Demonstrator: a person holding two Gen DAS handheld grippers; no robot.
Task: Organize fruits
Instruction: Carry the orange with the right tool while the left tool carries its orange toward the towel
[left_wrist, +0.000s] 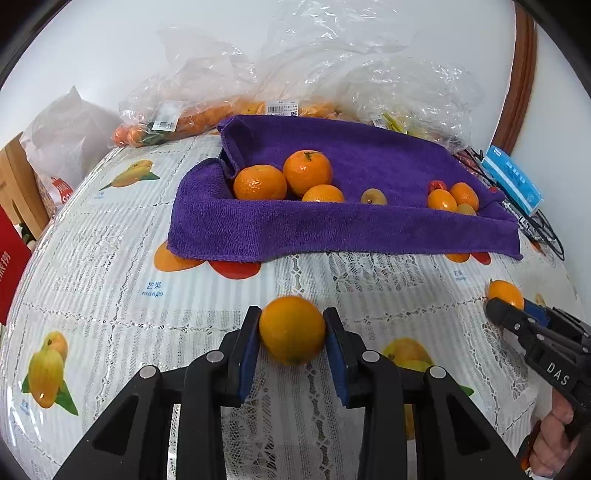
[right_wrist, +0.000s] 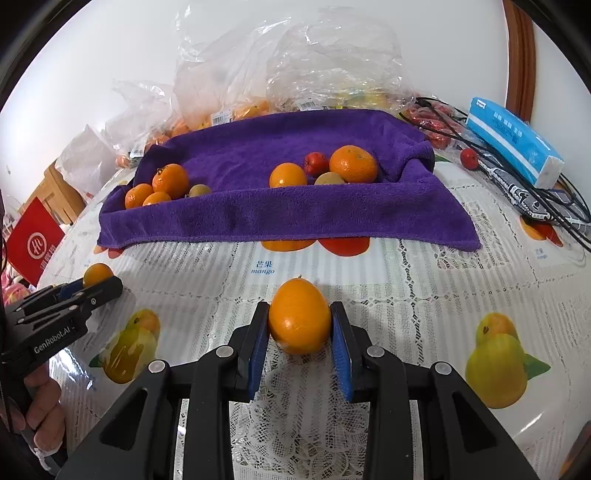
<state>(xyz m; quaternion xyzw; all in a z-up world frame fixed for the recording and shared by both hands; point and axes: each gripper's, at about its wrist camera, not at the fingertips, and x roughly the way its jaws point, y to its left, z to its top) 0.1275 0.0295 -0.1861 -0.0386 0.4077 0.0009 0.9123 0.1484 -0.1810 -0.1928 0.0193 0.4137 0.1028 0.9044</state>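
My left gripper (left_wrist: 291, 325) is shut on a round orange fruit (left_wrist: 291, 330) just above the fruit-print tablecloth. My right gripper (right_wrist: 300, 323) is shut on an oval orange fruit (right_wrist: 299, 321); it also shows at the right of the left wrist view (left_wrist: 504, 291). A purple towel (left_wrist: 332, 229) lines a tray ahead. On it lie mandarins (left_wrist: 306, 171) at the left, a small brownish fruit (left_wrist: 373, 196) in the middle, and small oranges (left_wrist: 441, 199) with a red fruit (right_wrist: 316, 162) at the right.
Clear plastic bags of fruit (left_wrist: 207, 110) lie behind the towel against the wall. A blue tissue pack (right_wrist: 513, 144) and black cables (right_wrist: 535, 206) sit at the right, with a loose red fruit (right_wrist: 469, 158). A red bag (right_wrist: 33, 240) is at the left.
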